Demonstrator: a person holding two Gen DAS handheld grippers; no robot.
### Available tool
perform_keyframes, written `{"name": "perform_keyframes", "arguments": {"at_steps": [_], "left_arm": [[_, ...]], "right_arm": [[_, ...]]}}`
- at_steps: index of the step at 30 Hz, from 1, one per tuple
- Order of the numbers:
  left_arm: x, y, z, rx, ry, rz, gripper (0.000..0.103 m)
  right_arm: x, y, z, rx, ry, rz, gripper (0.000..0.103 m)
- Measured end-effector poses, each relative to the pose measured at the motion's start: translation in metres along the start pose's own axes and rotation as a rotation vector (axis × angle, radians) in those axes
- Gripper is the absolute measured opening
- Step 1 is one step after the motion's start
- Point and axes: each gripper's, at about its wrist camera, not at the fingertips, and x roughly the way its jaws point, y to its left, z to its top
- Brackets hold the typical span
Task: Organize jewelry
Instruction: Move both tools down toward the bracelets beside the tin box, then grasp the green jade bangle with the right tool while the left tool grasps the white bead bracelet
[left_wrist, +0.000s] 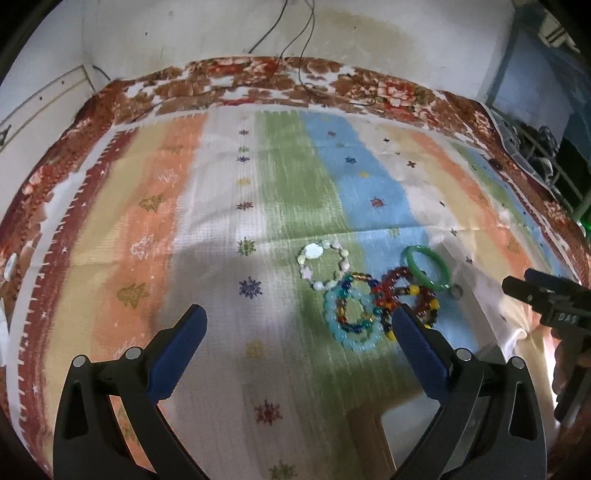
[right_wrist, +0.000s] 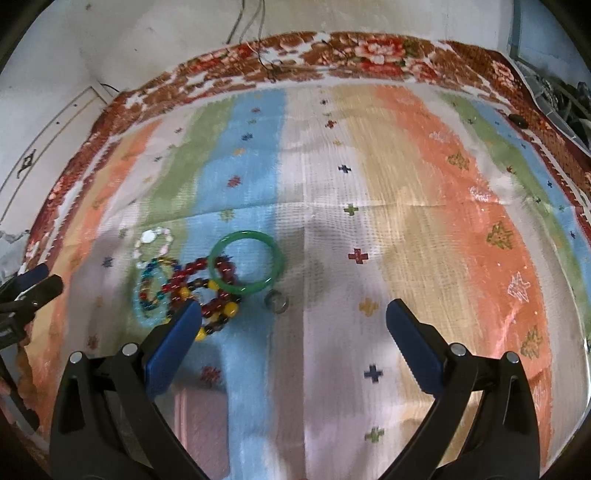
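**Tangled bracelets waiting, both grippers hanging empty**

The left gripper (left_wrist: 299, 325) is hovering over the striped cloth (left_wrist: 207, 229) with its blue fingers spread wide and nothing between them. The right gripper (right_wrist: 293, 319) is doing the same, fingers apart and empty.

The jewelry is lying in one cluster, at about one o'clock from the left gripper and about ten o'clock from the right one. The green bangle (right_wrist: 245, 262) is resting partly on the red bead bracelet (right_wrist: 207, 280), which is overlapping the pale blue bead bracelet (left_wrist: 351, 321) and a multicoloured bead strand (left_wrist: 356, 301). The white shell bracelet (left_wrist: 325, 267) is sitting at the far edge of the heap, touching or nearly touching the strand. A small ring (right_wrist: 277, 301) is lying just beside the bangle, apart from the beads.

The main risk is the overlap: closing on one bracelet is likely to catch a neighbour and drag the whole heap. The smooth bangle could slip from the pads, the thin ring is probably hard to pinch without bunching the cloth, and the two grippers are working close enough to collide.
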Motion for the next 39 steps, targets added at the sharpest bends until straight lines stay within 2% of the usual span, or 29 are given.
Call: {"name": "perform_keyframes", "arguments": {"at_steps": [9, 13, 17, 20, 22, 24, 27, 29, 32, 34, 35, 36, 37, 38, 39], "left_arm": [[0.041, -0.001, 0.019, -0.011, 0.069, -0.028, 0.098], [0.068, 0.006, 0.023, -0.055, 0.15, -0.036, 0.098], [0.087, 0.006, 0.025, -0.061, 0.201, -0.04, 0.088], [0.097, 0.006, 0.029, -0.056, 0.21, -0.026, 0.087], [0.104, 0.005, 0.03, -0.055, 0.222, -0.021, 0.086], [0.111, 0.004, 0.031, -0.041, 0.232, -0.006, 0.078], [0.123, 0.001, 0.028, 0.012, 0.251, 0.046, 0.07], [0.127, -0.005, 0.026, 0.074, 0.245, 0.08, 0.07], [0.128, -0.008, 0.024, 0.118, 0.238, 0.092, 0.068], [0.127, -0.009, 0.023, 0.142, 0.236, 0.09, 0.057], [0.126, -0.01, 0.023, 0.148, 0.236, 0.09, 0.047], [0.125, -0.01, 0.024, 0.149, 0.236, 0.088, 0.032], [0.125, -0.01, 0.024, 0.147, 0.235, 0.089, 0.024], [0.124, -0.009, 0.025, 0.139, 0.24, 0.085, 0.013], [0.123, -0.008, 0.024, 0.131, 0.243, 0.078, 0.013]], "right_arm": [[0.047, -0.003, 0.017, 0.056, 0.097, 0.014, 0.098], [0.063, -0.006, 0.021, 0.094, 0.13, 0.054, 0.098], [0.075, -0.008, 0.025, 0.125, 0.158, 0.078, 0.098], [0.082, -0.01, 0.027, 0.127, 0.167, 0.065, 0.098], [0.088, -0.012, 0.028, 0.129, 0.176, 0.045, 0.094], [0.092, -0.01, 0.028, 0.115, 0.182, 0.015, 0.083], [0.098, -0.01, 0.028, 0.106, 0.186, -0.001, 0.079], [0.1, -0.011, 0.028, 0.109, 0.185, -0.008, 0.075], [0.101, -0.007, 0.029, 0.073, 0.178, -0.056, 0.058], [0.1, -0.004, 0.029, 0.048, 0.178, -0.056, 0.051], [0.1, -0.003, 0.029, 0.039, 0.179, -0.052, 0.045], [0.099, -0.003, 0.029, 0.035, 0.181, -0.048, 0.039], [0.099, -0.004, 0.029, 0.034, 0.182, -0.047, 0.035], [0.098, -0.004, 0.029, 0.036, 0.183, -0.047, 0.028], [0.098, -0.008, 0.03, 0.042, 0.183, -0.048, 0.018]]}}
